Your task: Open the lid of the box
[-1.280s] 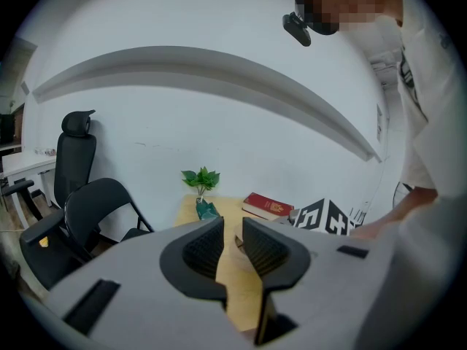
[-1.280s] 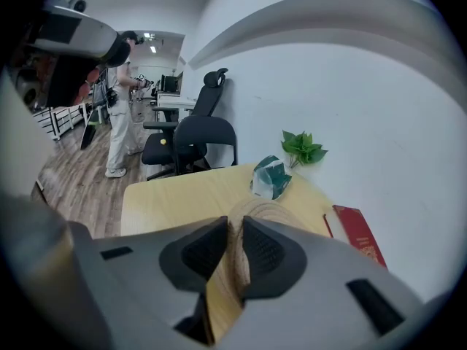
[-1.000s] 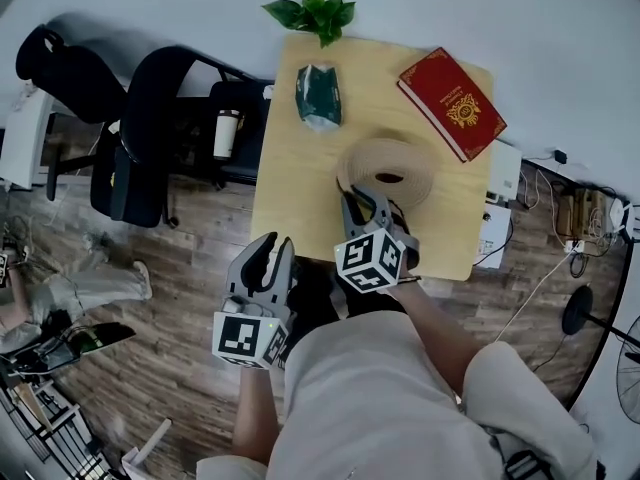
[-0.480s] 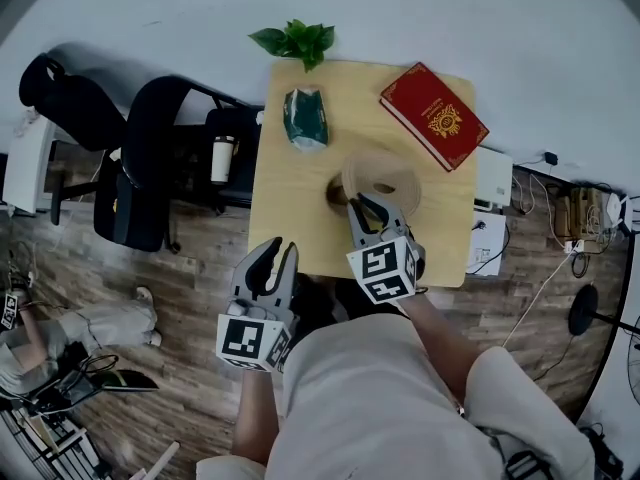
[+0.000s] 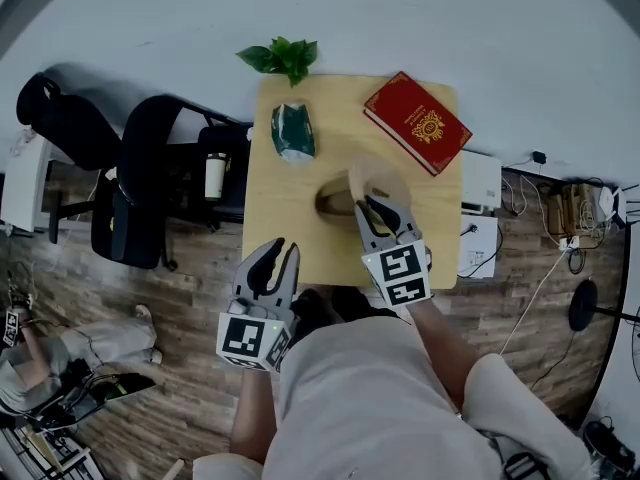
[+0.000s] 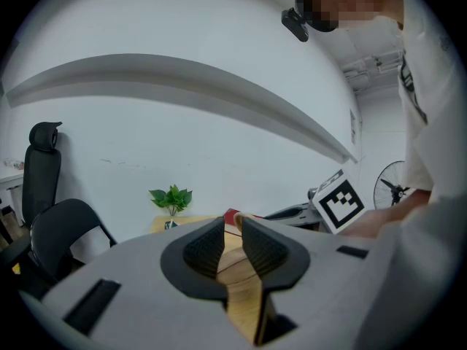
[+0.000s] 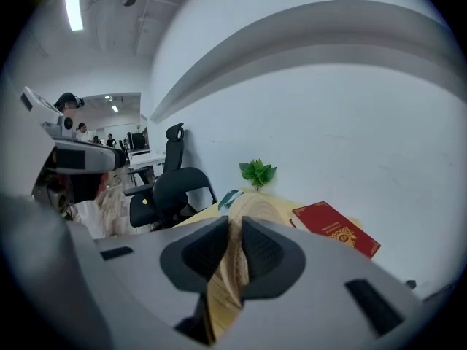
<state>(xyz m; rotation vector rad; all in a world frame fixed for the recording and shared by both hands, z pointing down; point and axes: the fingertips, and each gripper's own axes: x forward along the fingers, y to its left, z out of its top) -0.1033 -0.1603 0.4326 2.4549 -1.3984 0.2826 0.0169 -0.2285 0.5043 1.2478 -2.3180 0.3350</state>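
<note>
A round light-wood box stands in the middle of the wooden table, its dark inside showing at the left. Its lid is lifted off and tilted up on edge above the box's right side. My right gripper is shut on the lid's near rim; in the right gripper view the lid rises between the pads of the right gripper. My left gripper hovers off the table's near edge. The left gripper has its jaws a narrow gap apart with nothing between them.
A red book lies at the table's far right corner, a green pouch at the far left, and a small plant at the back edge. Black office chairs and a cup stand left; white boxes and cables are on the right.
My right gripper has risen with the lid, tipping it from nearly flat on the box up onto its edge, so the box's inside shows. The left gripper drifted slightly up.
</note>
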